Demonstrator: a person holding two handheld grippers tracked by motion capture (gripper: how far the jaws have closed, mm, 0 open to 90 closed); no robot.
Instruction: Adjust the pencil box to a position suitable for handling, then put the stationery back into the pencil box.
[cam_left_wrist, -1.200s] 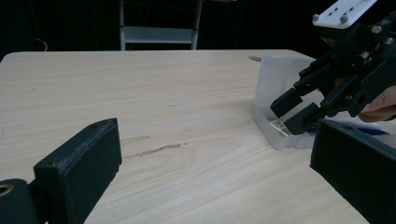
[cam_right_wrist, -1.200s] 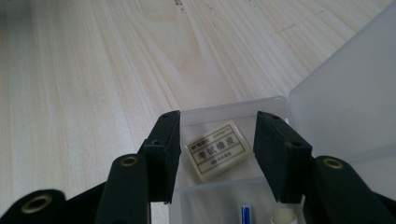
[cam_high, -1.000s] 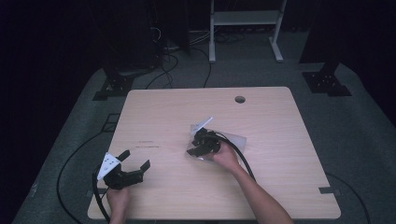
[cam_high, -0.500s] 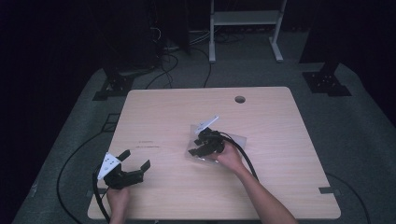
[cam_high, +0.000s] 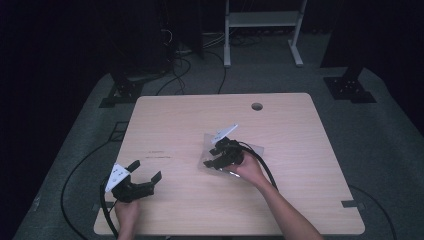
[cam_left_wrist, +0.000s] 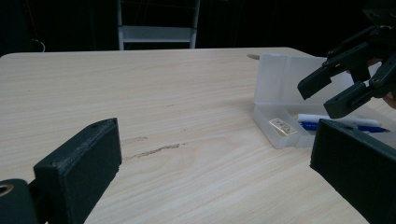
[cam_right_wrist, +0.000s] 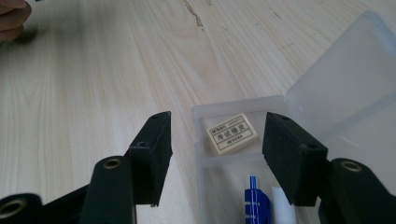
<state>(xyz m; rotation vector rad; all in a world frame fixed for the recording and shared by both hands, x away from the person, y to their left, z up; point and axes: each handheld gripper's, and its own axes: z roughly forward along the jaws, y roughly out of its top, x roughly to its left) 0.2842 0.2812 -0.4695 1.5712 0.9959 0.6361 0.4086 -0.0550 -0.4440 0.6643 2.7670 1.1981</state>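
Barely any change across the last second. Right tool (cam_high: 212, 157) drifts a touch toward the far side of the desk (cam_high: 200, 115) and hangs over the clear plastic case (cam_high: 255, 148), with its jaws spread and empty. Left tool (cam_high: 146, 170) keeps its place near the front left corner, well apart from the case, also spread wide and holding nothing.

Reads as a settling of aim rather than a grasp, so probably a pick from the case not yet begun.

In the right gripper view, frames the end compartment of the case (cam_right_wrist: 201, 112) between the two jaws, one outside the case wall and one above the inside. Stands open, with the lid tilted up behind. Holds a small cream eraser (cam_right_wrist: 232, 133) with a printed label, lying flat and alone in that end compartment. Beyond a low divider, keeps a blue pen (cam_right_wrist: 254, 200) and a white pen (cam_right_wrist: 285, 205) side by side in the longer compartment.
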